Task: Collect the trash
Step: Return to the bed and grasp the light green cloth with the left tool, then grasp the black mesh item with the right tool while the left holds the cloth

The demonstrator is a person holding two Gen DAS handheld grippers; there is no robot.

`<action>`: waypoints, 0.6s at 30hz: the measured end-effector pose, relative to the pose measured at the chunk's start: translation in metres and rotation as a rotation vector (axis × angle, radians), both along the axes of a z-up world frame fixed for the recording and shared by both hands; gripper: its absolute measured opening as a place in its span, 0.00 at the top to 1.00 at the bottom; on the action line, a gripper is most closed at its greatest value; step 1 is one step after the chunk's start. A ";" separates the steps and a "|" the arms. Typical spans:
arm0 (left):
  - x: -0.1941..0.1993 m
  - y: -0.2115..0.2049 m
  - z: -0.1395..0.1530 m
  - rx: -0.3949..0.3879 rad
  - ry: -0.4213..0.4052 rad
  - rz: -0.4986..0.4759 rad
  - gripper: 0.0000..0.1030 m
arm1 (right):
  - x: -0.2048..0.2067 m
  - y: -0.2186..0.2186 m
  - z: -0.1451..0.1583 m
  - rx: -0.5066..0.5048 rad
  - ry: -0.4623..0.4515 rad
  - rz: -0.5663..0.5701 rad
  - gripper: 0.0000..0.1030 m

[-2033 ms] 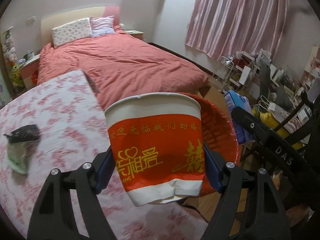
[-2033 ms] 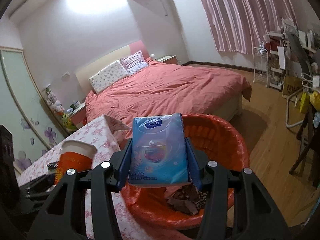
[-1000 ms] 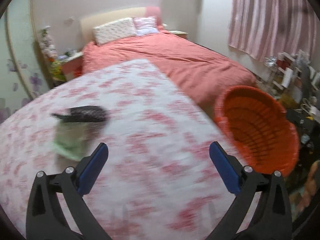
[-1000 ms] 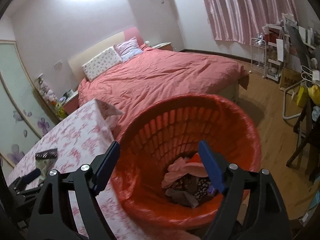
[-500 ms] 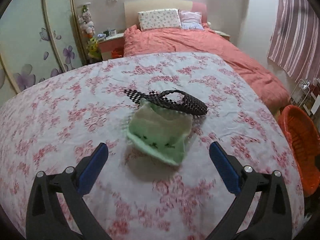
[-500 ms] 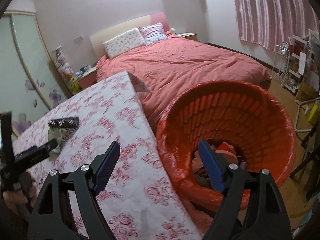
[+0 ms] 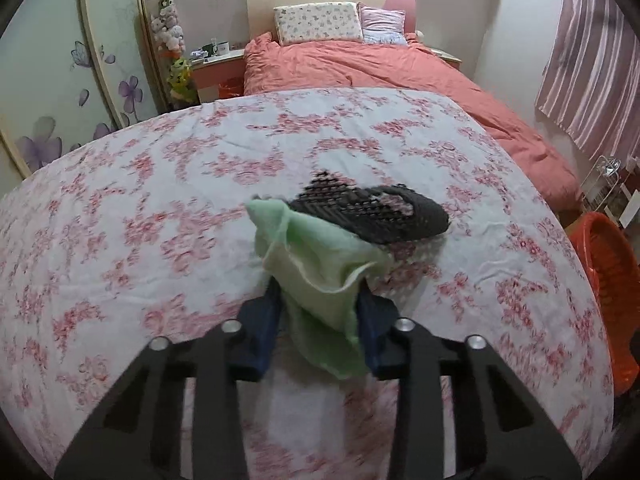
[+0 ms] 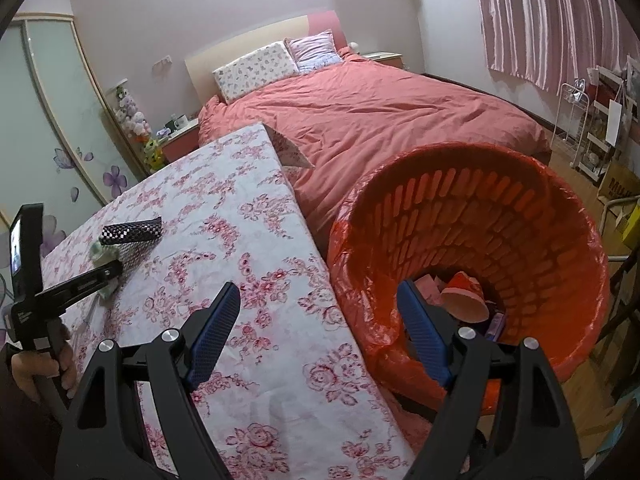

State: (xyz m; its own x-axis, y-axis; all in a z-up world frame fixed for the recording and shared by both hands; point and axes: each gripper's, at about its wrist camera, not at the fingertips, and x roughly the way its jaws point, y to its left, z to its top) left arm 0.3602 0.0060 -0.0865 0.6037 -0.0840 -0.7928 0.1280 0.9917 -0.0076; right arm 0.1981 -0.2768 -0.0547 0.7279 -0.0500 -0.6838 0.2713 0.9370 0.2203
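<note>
We see the left hand-held gripper [image 7: 320,320] clamped on the green cloth [image 7: 320,256], lifted off the desk [image 7: 120,208] (black mesh [image 7: 372,208] touching it). Right hand-held gripper [image 8: 316,328] gapes empty between desk edge and orange basket [image 8: 560,208].

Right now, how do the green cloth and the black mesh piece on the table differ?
The green cloth is soft and crumpled; the black mesh piece is a perforated strip. The green cloth is clamped between the left gripper fingers, while the black mesh piece lies free just beyond it, its near edge against the cloth. Both sit on the floral tablecloth, still outside the orange basket.
</note>
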 end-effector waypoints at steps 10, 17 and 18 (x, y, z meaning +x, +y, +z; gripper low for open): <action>-0.030 0.095 0.008 0.037 -0.022 0.139 0.70 | 0.012 0.038 0.004 -0.013 0.003 0.085 0.22; -0.036 0.138 0.001 0.020 -0.003 0.217 0.51 | 0.032 0.082 -0.001 -0.035 0.032 0.166 0.22; -0.036 0.139 0.000 0.021 -0.007 0.221 0.45 | 0.036 0.091 -0.001 -0.044 0.036 0.183 0.22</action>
